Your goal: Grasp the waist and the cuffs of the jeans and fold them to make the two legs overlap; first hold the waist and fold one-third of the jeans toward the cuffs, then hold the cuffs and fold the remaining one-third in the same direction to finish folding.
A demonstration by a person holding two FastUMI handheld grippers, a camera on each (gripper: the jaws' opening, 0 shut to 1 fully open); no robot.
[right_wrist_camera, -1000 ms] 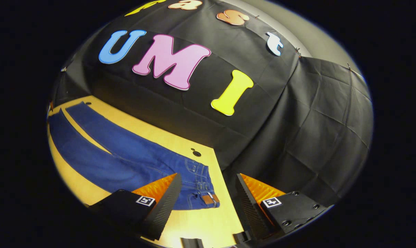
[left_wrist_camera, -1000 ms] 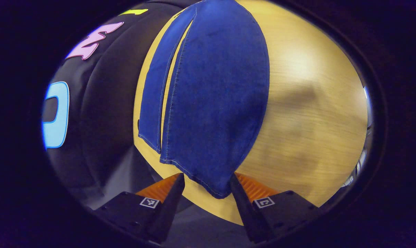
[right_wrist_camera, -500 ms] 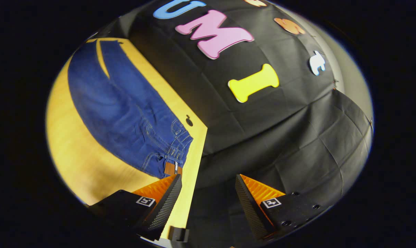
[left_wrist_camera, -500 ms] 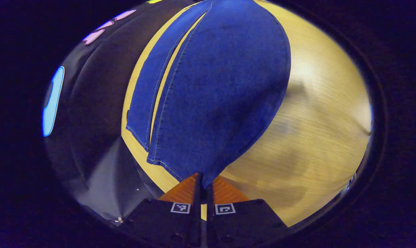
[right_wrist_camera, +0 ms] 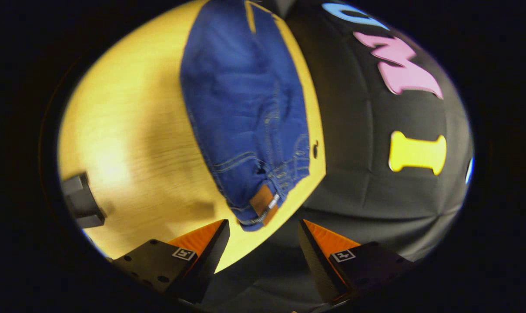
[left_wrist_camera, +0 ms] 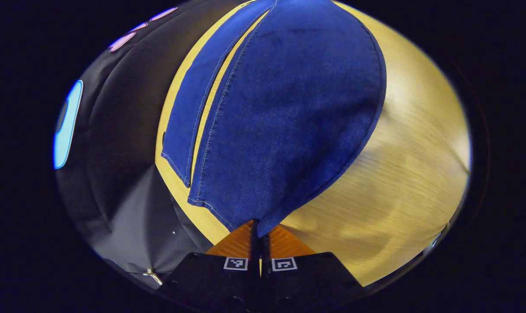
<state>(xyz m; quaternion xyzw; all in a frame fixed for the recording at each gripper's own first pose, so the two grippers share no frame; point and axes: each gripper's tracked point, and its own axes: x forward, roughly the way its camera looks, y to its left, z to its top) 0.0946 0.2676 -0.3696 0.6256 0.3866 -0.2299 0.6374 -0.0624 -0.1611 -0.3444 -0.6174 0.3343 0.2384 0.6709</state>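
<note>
Blue jeans point(left_wrist_camera: 284, 113) lie flat on a light wooden table point(left_wrist_camera: 402, 174), the two legs side by side with a narrow gap between them. In the left gripper view my left gripper point(left_wrist_camera: 259, 237) is shut on the corner of the nearer leg's cuff point(left_wrist_camera: 228, 213) at the table's end. In the right gripper view the waist point(right_wrist_camera: 263, 204) with its brown leather patch lies close ahead near the table's edge. My right gripper point(right_wrist_camera: 263, 237) stands open just short of the waist, with nothing between its fingers.
The black cloth wall point(right_wrist_camera: 376, 182) hangs right behind the table's far edge. A small dark block point(right_wrist_camera: 82, 206) sits at the table's edge on the left of the right gripper view. A small hole point(right_wrist_camera: 315, 148) marks the tabletop beside the waist.
My left gripper went from open to shut on the cuff corner. My right gripper swung round and came down toward the waist, which now lies just ahead of its open fingers.
</note>
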